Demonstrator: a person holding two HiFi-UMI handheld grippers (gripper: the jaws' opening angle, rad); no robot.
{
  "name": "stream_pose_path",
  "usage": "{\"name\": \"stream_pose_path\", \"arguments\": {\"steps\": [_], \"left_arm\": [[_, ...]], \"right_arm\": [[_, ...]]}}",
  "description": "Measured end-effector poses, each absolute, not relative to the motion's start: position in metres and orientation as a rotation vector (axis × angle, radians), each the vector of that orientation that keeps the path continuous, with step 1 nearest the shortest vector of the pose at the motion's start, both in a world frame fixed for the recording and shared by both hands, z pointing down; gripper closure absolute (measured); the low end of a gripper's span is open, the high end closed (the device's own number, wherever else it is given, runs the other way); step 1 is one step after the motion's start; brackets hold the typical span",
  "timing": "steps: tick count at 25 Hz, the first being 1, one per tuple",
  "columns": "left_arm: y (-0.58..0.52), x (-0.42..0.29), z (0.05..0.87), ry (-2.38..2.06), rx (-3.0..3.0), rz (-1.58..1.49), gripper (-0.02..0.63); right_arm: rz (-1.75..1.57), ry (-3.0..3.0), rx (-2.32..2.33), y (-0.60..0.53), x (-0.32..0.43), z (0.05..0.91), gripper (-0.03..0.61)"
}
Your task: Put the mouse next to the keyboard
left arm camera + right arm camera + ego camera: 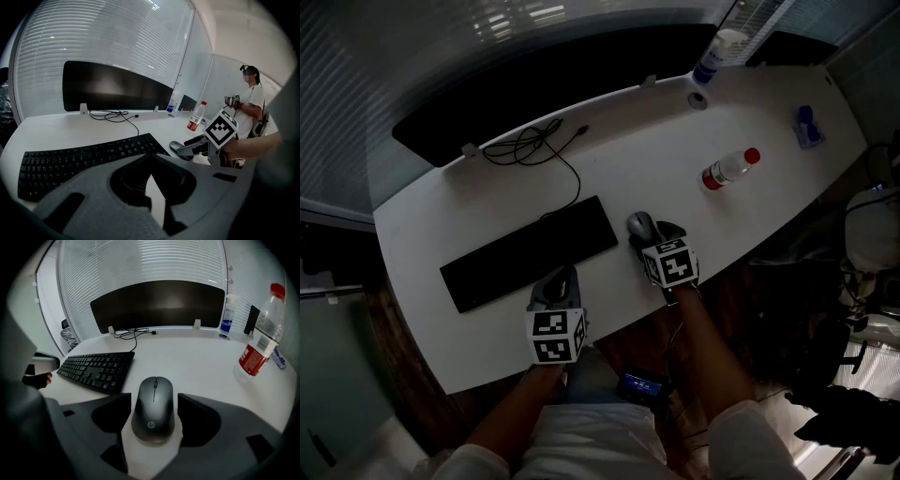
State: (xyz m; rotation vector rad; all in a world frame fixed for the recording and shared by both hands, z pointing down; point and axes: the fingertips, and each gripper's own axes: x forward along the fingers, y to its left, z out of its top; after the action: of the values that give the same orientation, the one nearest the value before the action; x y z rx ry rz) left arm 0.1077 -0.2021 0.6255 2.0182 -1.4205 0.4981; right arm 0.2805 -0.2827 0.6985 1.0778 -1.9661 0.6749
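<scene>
Beside the keyboard (530,253), the right gripper (652,234) partly hides the mouse (639,224) between its fingers (199,420).

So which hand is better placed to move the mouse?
Right. The right tongs straddle the mouse, open either side of it. The left tongs are shut by the keyboard, away from the mouse.

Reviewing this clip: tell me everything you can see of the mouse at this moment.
The mouse is dark grey, matte and plastic-looking, with no cable visible, a scroll wheel between two buttons and a small logo near its back. It lies flat, right way up, on the white table, just beyond the right end of the black keyboard, apart from it. The right hand-held gripper is open, one jaw on each side of it; table shows beside the right jaw, and contact at the left is unclear.
</scene>
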Motion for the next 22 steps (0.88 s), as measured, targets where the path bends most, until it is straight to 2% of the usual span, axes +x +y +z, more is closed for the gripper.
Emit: {"name": "stream_pose_path", "arguments": {"steps": [8, 15, 18, 22], "left_arm": [[-0.198, 0.096, 0.608, -1.434, 2.037, 0.481, 0.607], [-0.161, 0.049, 0.568, -1.464, 2.05, 0.517, 0.607], [-0.133, 0.02, 0.556, -1.481, 2.006, 0.523, 0.607], [-0.095, -0.015, 0.537, -1.528, 1.971, 0.47, 0.609]], "right_arm": [[0.668, -2.05, 1.16, -0.256, 0.26, 0.629, 0.291], [0.587, -2.146, 1.198, -0.212, 0.201, 0.569, 0.545], [0.594, -2.19, 1.169, -0.186, 0.163, 0.549, 0.572], [0.644, -2.251, 1.109, -0.146, 0.109, 0.527, 0.574]]}}
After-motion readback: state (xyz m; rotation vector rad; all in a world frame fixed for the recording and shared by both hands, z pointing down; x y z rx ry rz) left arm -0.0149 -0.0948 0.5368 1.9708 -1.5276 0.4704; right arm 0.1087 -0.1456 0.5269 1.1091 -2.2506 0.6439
